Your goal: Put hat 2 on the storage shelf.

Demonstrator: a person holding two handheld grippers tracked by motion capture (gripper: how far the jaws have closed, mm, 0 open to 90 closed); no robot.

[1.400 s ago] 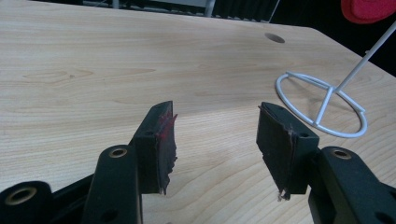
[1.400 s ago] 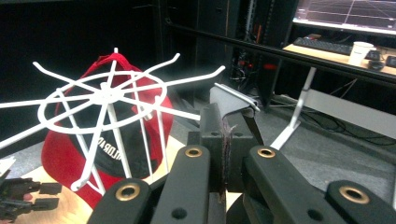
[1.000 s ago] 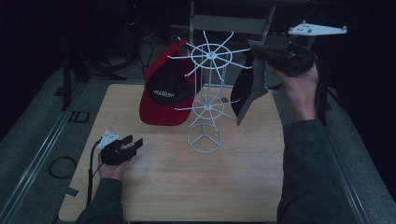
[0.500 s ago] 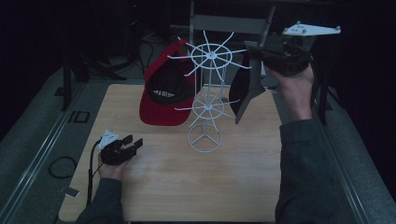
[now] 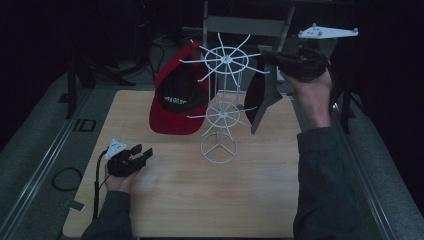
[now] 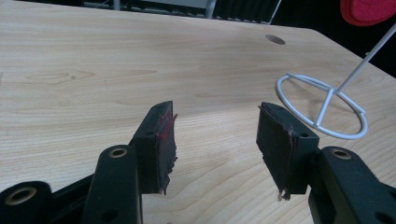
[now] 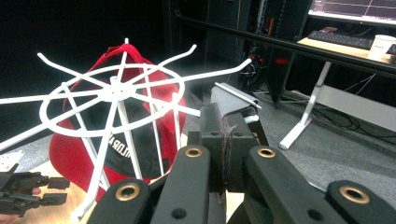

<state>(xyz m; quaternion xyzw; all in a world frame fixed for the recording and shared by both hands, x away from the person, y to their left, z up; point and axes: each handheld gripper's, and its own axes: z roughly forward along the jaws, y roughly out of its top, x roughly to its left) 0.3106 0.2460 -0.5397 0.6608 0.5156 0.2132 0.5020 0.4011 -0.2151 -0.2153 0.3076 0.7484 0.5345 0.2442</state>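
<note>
Two caps are in play, and the work in hand looks like hanging the black cap point(image 5: 260, 97) on the white wire rack point(image 5: 223, 107). That cap hangs at centre right of the high view, just beside the tips of the rack's upper spokes, its brim pointing down toward the desk point(image 5: 185, 195). The right tool point(image 5: 270, 59), up in the upper right of that frame, is clamped tight on the cap's top edge; in the right tool's view its jaws meet on a thin fold of grey-black cloth point(image 7: 231, 100). The left tool point(image 5: 142, 154) rests low at lower left of the high view, jaws wide apart with nothing between them. A red cap point(image 5: 177, 102) already hangs on the rack's far side, left of centre.

I judge the black cap light and soft in the crown, so it will sag and swing from a pinch, while the brim is stiff. Holding it at the crown's rim, as now, leaves the opening free to catch a spoke's hooked tip. The rack looks light too and may tip if nudged.
</note>
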